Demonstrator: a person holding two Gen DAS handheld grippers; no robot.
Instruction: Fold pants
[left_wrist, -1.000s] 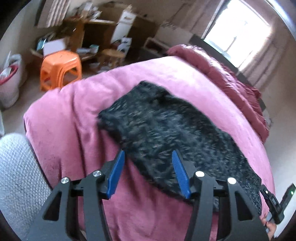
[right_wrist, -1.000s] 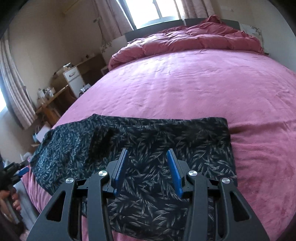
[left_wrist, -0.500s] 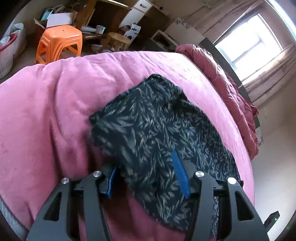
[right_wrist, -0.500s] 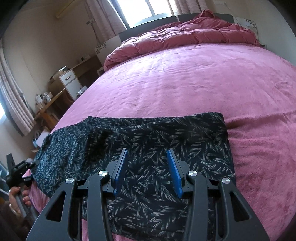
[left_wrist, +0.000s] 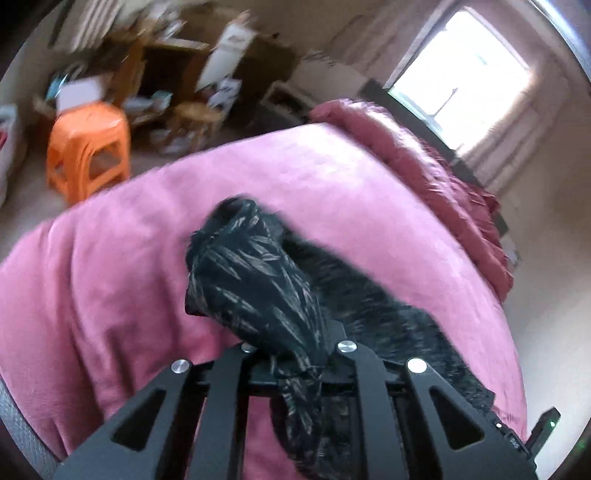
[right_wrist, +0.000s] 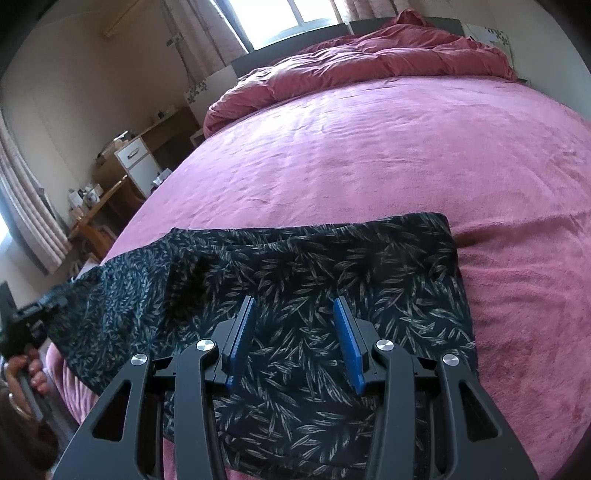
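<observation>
The left hand-held gripper was spread half a second ago; now its jaws are closing on the hem end of the pants, bunching and lifting that end off the pink bed. I'd judge the lengthwise fold is starting. To the right, the right hand-held gripper hovers half spread over the waist end, pinching nothing. No readable labels or writing anywhere.

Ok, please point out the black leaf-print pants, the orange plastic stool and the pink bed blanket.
black leaf-print pants (right_wrist: 314, 266): right wrist view, flat middle part.
orange plastic stool (left_wrist: 88, 122): left wrist view, seat top.
pink bed blanket (right_wrist: 369, 147): right wrist view, bare middle area.
</observation>
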